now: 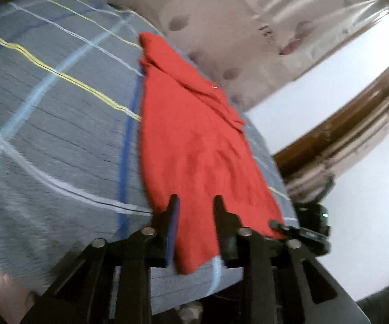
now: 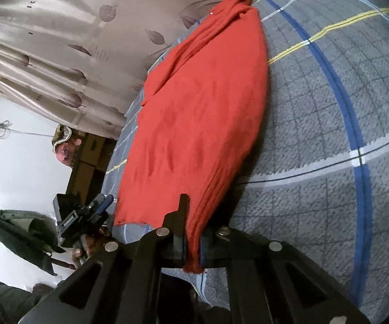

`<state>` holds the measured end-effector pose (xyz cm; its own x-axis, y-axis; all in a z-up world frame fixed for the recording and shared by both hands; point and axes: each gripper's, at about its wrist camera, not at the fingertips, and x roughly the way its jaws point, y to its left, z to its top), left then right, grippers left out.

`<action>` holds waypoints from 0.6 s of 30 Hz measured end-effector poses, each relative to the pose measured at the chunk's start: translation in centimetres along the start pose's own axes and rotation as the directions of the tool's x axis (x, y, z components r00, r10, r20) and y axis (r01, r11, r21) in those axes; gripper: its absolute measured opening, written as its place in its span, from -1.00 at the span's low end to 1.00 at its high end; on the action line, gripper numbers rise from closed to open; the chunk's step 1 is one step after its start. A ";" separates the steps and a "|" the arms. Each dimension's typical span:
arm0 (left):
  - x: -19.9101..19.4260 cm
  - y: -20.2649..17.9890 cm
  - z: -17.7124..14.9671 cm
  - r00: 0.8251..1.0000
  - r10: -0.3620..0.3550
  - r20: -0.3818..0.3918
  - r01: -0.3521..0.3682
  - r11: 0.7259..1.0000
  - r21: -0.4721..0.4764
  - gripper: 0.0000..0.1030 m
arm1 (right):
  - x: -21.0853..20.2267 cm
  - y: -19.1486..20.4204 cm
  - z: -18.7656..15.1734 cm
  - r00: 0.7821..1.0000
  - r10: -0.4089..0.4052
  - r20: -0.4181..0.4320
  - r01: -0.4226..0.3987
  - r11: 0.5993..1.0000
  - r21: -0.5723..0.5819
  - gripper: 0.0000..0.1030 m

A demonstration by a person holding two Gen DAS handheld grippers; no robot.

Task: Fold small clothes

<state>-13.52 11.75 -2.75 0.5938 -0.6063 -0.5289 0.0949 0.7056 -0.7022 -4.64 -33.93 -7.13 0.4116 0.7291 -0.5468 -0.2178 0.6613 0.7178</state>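
A small red garment lies stretched out on a grey plaid bedspread, its far end bunched near the curtain. In the left wrist view my left gripper stands open, with the garment's near hem lying between its two fingers. My right gripper is shut on the garment's near edge, the cloth pinched in folds between its fingers. Each gripper shows in the other's view: the right one at the garment's near right corner, the left one at its near left corner.
The bedspread covers a bed whose far edge meets a beige leaf-print curtain. Beyond the bed are a white wall, brown wooden furniture and a dark bag on a stand.
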 end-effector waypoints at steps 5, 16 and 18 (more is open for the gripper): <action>1.1 1.2 0.0 0.996 -0.038 -0.085 0.033 0.997 -0.063 0.11 | 0.1 -0.1 0.0 1.000 0.002 -0.011 -0.002 1.000 0.000 -0.81; 2.3 -1.4 -0.5 0.997 0.018 -0.081 -0.011 0.996 0.087 0.20 | 1.2 -0.3 1.2 1.000 0.012 -0.004 -0.012 0.999 0.045 -0.85; 2.4 -1.7 -1.0 0.996 0.063 -0.061 -0.055 0.989 0.135 0.09 | 1.3 -0.3 1.1 1.000 0.004 0.005 -0.004 0.999 0.050 -0.85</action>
<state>-13.08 8.70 -3.28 0.5487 -0.5816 -0.6005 0.1696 0.7808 -0.6013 -3.10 -33.39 -7.57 0.4156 0.7306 -0.5418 -0.1753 0.6488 0.7405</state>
